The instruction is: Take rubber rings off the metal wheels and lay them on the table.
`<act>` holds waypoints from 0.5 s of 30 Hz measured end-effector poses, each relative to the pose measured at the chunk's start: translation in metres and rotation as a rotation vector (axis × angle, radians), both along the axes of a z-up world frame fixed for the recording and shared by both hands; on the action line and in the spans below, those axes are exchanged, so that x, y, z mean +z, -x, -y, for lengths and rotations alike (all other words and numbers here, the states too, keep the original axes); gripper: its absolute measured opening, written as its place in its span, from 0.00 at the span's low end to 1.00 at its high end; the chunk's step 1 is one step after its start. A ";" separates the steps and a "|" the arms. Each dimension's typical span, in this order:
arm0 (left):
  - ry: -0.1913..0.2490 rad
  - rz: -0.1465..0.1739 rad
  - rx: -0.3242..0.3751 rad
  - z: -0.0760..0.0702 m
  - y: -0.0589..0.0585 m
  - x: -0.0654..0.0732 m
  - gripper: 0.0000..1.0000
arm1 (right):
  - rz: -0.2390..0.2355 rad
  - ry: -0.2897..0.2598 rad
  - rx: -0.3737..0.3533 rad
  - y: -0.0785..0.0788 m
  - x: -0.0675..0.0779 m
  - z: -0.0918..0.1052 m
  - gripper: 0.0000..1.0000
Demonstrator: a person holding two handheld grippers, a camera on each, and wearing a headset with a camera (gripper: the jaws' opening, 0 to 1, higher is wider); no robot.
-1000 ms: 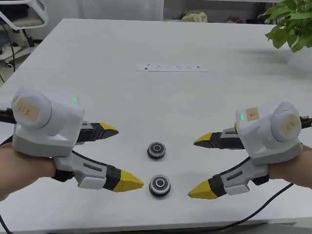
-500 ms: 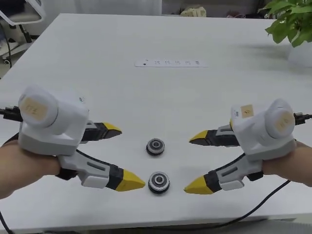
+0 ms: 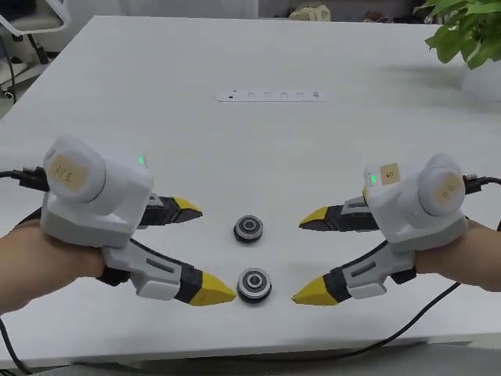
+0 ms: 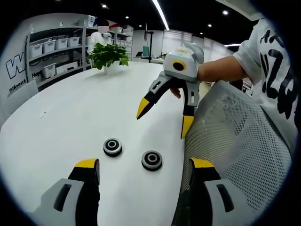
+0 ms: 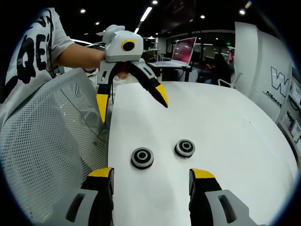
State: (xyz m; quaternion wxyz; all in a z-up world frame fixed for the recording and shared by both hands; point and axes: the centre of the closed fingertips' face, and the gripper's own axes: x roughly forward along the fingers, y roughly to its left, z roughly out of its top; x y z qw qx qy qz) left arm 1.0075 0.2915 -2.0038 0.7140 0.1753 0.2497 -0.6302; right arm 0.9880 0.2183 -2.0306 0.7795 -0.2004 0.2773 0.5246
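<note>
Nothing done yet, it seems: far wheel [image 3: 249,228] & near wheel [image 3: 254,284] sit lower centre on desk [image 3: 274,149], rubber rings [image 5: 132,158] on. Left gripper [image 3: 210,251] & right gripper [image 3: 302,260] flank them, jaws apart, empty.

A small round metal wheel with a black rubber ring [image 3: 249,229] lies on the white desk [image 3: 156,117] just behind a second such wheel [image 3: 254,284], both between the left claw [image 3: 211,252] and the right claw [image 3: 302,260]; a flat white power strip [image 3: 270,95] lies well behind them
</note>
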 end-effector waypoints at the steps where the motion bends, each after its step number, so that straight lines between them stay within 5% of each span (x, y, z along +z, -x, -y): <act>1: 0.000 -0.001 -0.001 0.000 0.000 0.000 0.74 | 0.000 0.000 0.001 0.000 0.000 0.000 0.63; 15: -0.010 -0.005 -0.045 0.007 0.008 -0.008 0.69 | -0.002 0.005 0.027 0.003 -0.004 -0.005 0.59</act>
